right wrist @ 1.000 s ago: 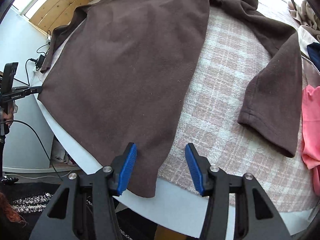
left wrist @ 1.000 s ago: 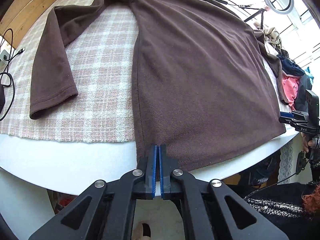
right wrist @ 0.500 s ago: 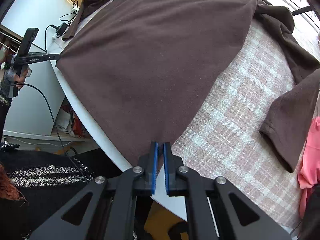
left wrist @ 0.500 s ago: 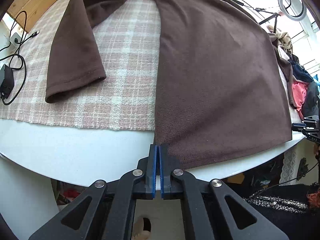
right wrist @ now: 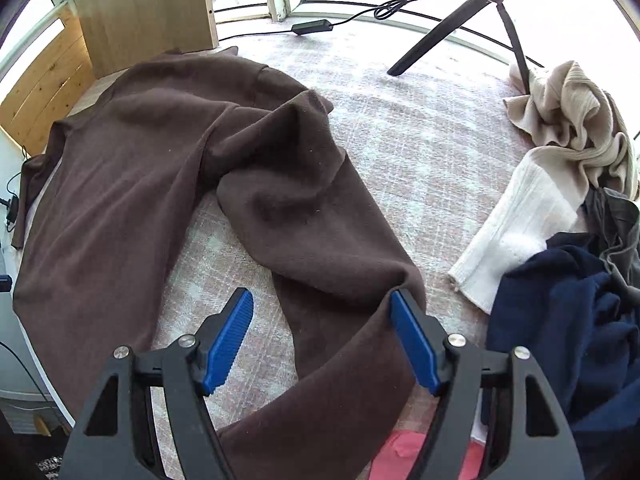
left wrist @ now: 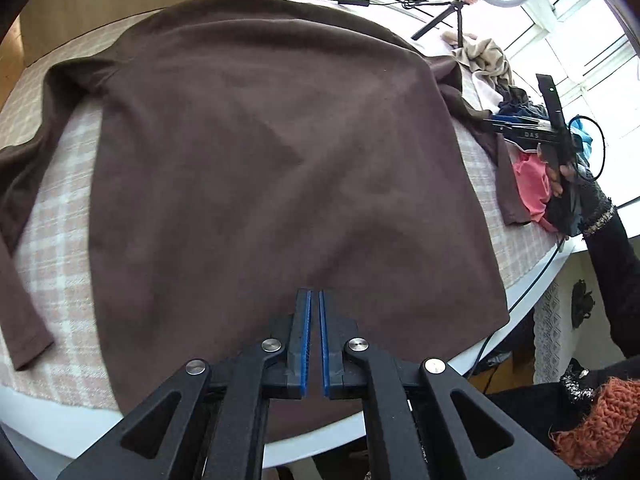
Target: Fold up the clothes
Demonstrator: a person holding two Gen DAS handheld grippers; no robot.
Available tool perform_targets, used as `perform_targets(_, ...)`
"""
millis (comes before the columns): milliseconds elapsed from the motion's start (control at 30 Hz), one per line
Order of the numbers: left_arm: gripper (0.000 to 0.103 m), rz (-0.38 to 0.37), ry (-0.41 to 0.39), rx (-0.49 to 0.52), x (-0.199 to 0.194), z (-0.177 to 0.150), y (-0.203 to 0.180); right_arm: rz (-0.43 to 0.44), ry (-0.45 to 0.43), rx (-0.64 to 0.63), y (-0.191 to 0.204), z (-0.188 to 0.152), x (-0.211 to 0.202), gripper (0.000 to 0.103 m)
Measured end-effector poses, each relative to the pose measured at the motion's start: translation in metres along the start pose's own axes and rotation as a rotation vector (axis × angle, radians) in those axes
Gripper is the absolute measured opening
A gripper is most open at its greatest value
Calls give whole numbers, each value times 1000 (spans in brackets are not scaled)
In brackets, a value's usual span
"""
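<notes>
A brown long-sleeved sweater (left wrist: pixel 280 160) lies spread flat on the plaid cloth, hem toward me. My left gripper (left wrist: pixel 313 294) hovers over the middle of the hem. Its jaws are opening and stand only a narrow slit apart, with no cloth pinched between them. In the right wrist view the sweater's body (right wrist: pixel 120 200) lies at the left and its right sleeve (right wrist: pixel 320 232) runs rumpled toward me. My right gripper (right wrist: pixel 320 300) hangs over that sleeve with its jaws opening wide. The sleeve passes between the fingers and brushes the right one (right wrist: pixel 412 344), but the pads do not squeeze it.
A heap of other clothes sits at the right: beige knit (right wrist: pixel 568 112), white piece (right wrist: pixel 516 240), navy garment (right wrist: pixel 560 320), pink cloth (right wrist: pixel 404 448). A tripod (right wrist: pixel 452 16) and cable adapter (right wrist: pixel 312 26) stand at the back. The white table edge (left wrist: pixel 60 412) is near me.
The left gripper slid from the sweater's lower left corner to the middle of the hem. The right gripper left the lower right corner, moved over the right sleeve and opened wide.
</notes>
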State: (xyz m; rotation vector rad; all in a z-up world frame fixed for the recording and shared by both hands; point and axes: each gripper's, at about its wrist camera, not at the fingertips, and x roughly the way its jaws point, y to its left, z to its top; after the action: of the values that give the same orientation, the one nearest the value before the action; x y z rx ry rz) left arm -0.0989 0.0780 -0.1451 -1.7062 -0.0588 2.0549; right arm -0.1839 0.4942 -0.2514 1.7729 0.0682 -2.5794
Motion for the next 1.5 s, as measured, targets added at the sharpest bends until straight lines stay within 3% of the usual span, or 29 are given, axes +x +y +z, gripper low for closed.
perform_targets(133,7,40,113,63,40,6,-24,-7,26,-82,8,4,25,67)
perform_targets(167,7,50,134,63,47,5,-24,-13,13,-95,6,4,22,36)
perform_targets(200,5,47,137,55,47,3,-23,-39,17,-116,1,6,16,15)
perform_targets(233,3,41,141,45,46,1,-21,-66,23,-138,-4,8,10,10)
perform_targets(267,2,29,147,27,45,1,-18,-95,11,-149,-13,10,-3,10)
perform_targets(333,2,1,149,-2,43,1,-13,-284,-26,-151,-35,15,-29,10)
perform_targets(400,2,-1,151,-3,42,1,-14,-285,-80,-122,-55,17,-49,13)
perform_targets(433,2,3,152,0,41,1,-16,-264,-58,-108,-65,18,-50,16)
perform_targets(533,2,13,158,-5,38,1,-19,-308,24,-164,-59,24,-32,22)
perform_targets(600,2,20,144,-26,30,-1,-17,-327,5,-156,-47,20,-35,33)
perform_targets(667,4,35,87,-54,10,-5,-11,-217,-69,-115,-39,13,-57,45)
perform_targets(733,7,78,17,-97,-15,-12,2,-109,-129,-64,-26,6,-72,48)
perform_targets(800,14,112,-41,-142,-36,-15,21,0,-137,-33,-5,-3,-75,48)
perform_targets(900,15,197,-103,-224,-51,-4,70,161,-135,-18,32,-15,-69,48)
perform_targets(1033,19,238,-152,-290,-54,27,120,260,-64,-14,84,-31,-41,48)
perform_targets(1133,23,253,-157,-322,-41,61,145,297,-4,-17,113,-42,-24,48)
perform_targets(1267,24,308,-105,-305,-15,90,168,275,8,-15,133,-48,-19,48)
perform_targets(1367,5,313,-100,-268,-14,90,175,252,20,2,140,-49,-16,48)
perform_targets(1433,6,325,-104,-236,-20,84,179,226,41,10,145,-50,-12,48)
perform_targets(1500,0,349,-125,-289,-35,73,195,176,50,1,151,-53,-13,48)
